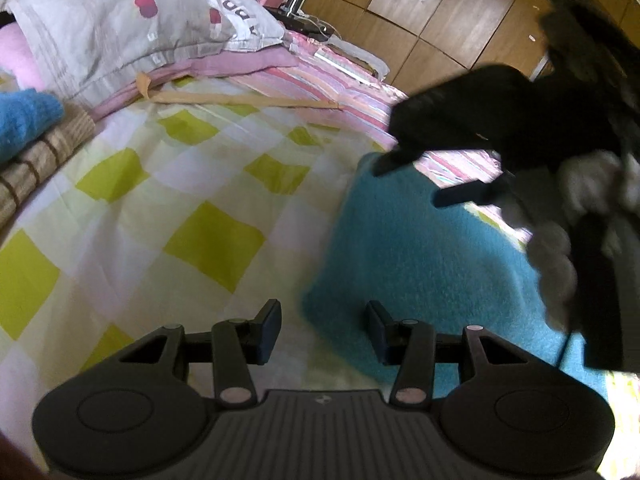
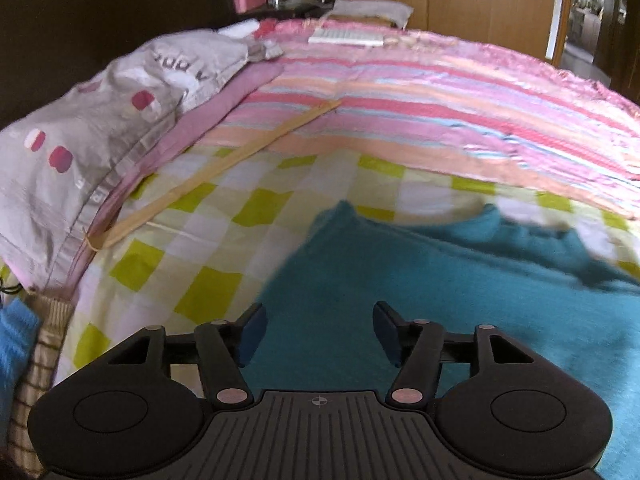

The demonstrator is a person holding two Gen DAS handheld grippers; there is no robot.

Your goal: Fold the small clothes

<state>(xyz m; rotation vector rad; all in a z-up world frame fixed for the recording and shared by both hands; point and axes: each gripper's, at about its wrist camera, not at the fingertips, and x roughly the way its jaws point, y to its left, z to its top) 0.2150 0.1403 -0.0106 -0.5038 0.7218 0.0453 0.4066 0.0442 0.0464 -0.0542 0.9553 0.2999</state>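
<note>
Teal garment (image 2: pixel 420 300) lies spread on the bed (image 2: pixel 208 248), on the yellow-and-white checked cover, with the striped pink blanket (image 2: pixel 420 108) beyond it. Its far edge looks rumpled and motion-blurred, so whether a first fold has been made cannot be told; the piece reads as largely unfolded. Left gripper (image 1: pixel 324 330) hovers over the near-left edge of the garment, fingers parted wide, holding nothing. Right gripper (image 2: pixel 320 330) sits above the middle of the garment, fingers likewise spread with only cloth visible below them and nothing clamped. In the left wrist view the right gripper appears as a dark, blurred body over the far corner. A blue item (image 1: pixel 24 120) rests on a beige ribbed piece (image 1: pixel 36 164) at the left edge of the bed, apparently a stack of finished work. Judged progress: this garment remains to be gripped at its edges, folded and stacked.
</note>
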